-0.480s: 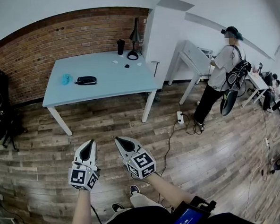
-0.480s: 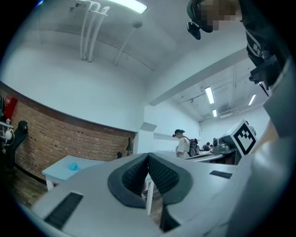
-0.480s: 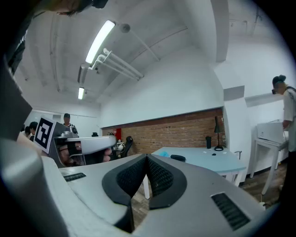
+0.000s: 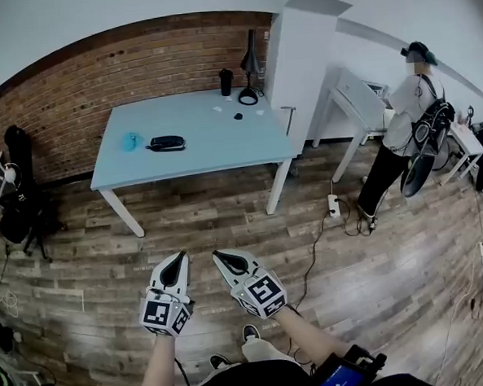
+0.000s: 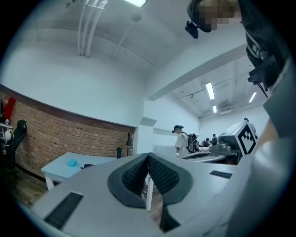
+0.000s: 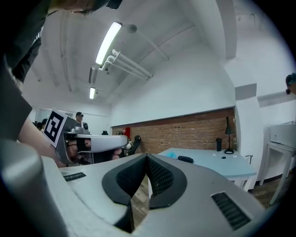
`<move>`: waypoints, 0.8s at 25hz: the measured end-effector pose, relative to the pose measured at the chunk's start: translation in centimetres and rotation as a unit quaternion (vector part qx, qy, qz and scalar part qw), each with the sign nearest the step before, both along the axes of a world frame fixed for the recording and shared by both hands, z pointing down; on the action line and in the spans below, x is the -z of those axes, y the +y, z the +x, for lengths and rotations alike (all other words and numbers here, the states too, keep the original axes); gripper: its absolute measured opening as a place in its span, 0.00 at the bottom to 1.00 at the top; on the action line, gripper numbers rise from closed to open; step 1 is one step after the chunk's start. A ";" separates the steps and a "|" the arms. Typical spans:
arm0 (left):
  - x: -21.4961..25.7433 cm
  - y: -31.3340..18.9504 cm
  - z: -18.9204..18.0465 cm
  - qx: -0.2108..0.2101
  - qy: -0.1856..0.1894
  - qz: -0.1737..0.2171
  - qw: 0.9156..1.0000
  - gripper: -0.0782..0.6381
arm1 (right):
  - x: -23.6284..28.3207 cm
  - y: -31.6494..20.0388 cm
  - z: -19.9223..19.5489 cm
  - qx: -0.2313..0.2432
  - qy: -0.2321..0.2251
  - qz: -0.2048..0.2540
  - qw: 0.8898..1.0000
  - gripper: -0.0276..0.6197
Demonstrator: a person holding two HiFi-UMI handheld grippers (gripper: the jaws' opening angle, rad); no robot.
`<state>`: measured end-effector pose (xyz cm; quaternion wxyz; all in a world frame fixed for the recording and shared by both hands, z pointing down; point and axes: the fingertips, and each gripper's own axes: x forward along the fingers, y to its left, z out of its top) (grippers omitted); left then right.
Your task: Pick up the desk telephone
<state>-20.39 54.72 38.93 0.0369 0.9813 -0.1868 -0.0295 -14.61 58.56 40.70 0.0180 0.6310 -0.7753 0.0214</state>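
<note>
While the desk telephone [image 4: 167, 143] lies on the pale blue table [image 4: 222, 144] by the brick wall [image 4: 96, 83], the 2 grippers are well short of it over the wood floor [image 4: 227, 222]. The left gripper [image 4: 178, 257] and right gripper [image 4: 218, 256] are both closed tight, gripping nothing.

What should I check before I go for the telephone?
1. Telephone in sight on the table: ok.
2. Telephone within reach: not ok, the table stands well ahead.
3. Left gripper open: not ok, jaws shut, empty.
4. Right gripper open: not ok, jaws shut, empty.
5. Power strip off the direct path: ok, it lies to the right.
</note>
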 end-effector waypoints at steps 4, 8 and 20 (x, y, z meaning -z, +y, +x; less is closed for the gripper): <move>-0.8 -1.3 1.1 0.007 -0.022 -0.002 1.000 0.12 | -0.4 -1.4 1.1 0.008 -0.010 0.004 1.000 0.06; -1.3 -2.4 2.0 0.018 -0.036 -0.003 0.999 0.12 | -1.0 -2.5 1.9 0.020 -0.017 0.007 1.000 0.06; -4.1 -4.7 3.7 0.050 -0.059 -0.023 0.997 0.12 | -3.6 -6.0 6.0 0.041 -0.067 -0.017 0.997 0.06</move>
